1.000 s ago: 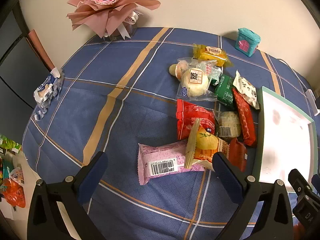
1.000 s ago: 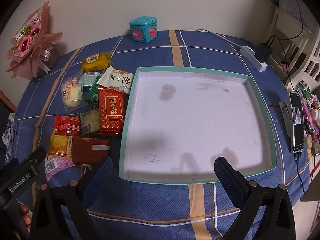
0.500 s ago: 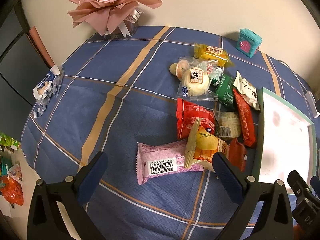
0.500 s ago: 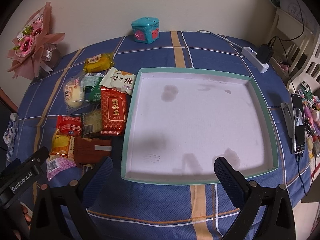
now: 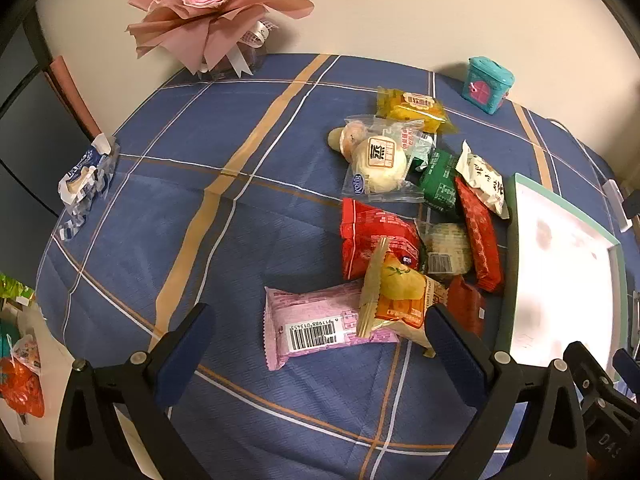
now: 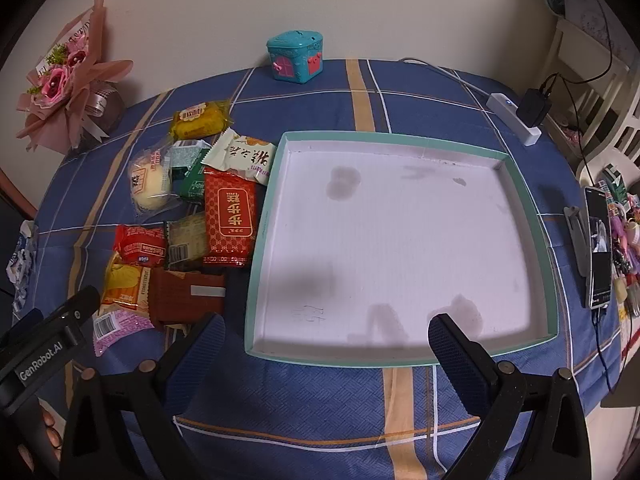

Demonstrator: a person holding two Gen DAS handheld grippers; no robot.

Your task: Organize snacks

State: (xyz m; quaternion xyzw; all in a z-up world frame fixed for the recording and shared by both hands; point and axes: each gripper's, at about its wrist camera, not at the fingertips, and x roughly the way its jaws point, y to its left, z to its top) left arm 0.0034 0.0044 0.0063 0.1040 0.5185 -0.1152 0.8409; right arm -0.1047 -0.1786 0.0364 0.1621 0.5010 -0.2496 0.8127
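Observation:
Several wrapped snacks lie in a pile on the blue plaid tablecloth, left of a white tray with a teal rim point(image 6: 532, 216), which also shows in the left wrist view point(image 5: 513, 216). Nearest my left gripper point(image 5: 318, 334) are a pink packet point(image 5: 320, 326) and an orange-yellow packet point(image 5: 400, 300) lying on it. Behind are a red packet point(image 5: 372, 236), a bun in clear wrap point(image 5: 380, 160) and a yellow cake packet point(image 5: 414, 108). My left gripper is open and empty above the pink packet. My right gripper point(image 6: 326, 338) is open and empty over the tray's near edge. The tray holds nothing.
A pink flower bouquet point(image 5: 212, 8) stands at the table's far left corner. A teal tin box point(image 6: 296, 56) sits at the back. A tissue pack point(image 5: 86, 176) lies at the left edge. A power strip point(image 6: 516, 114) and a phone point(image 6: 598, 248) lie at the right.
Both views have shifted slightly: the snacks and the tray sit a little nearer and lower in frame. Nothing on the table has moved. Both grippers stay open.

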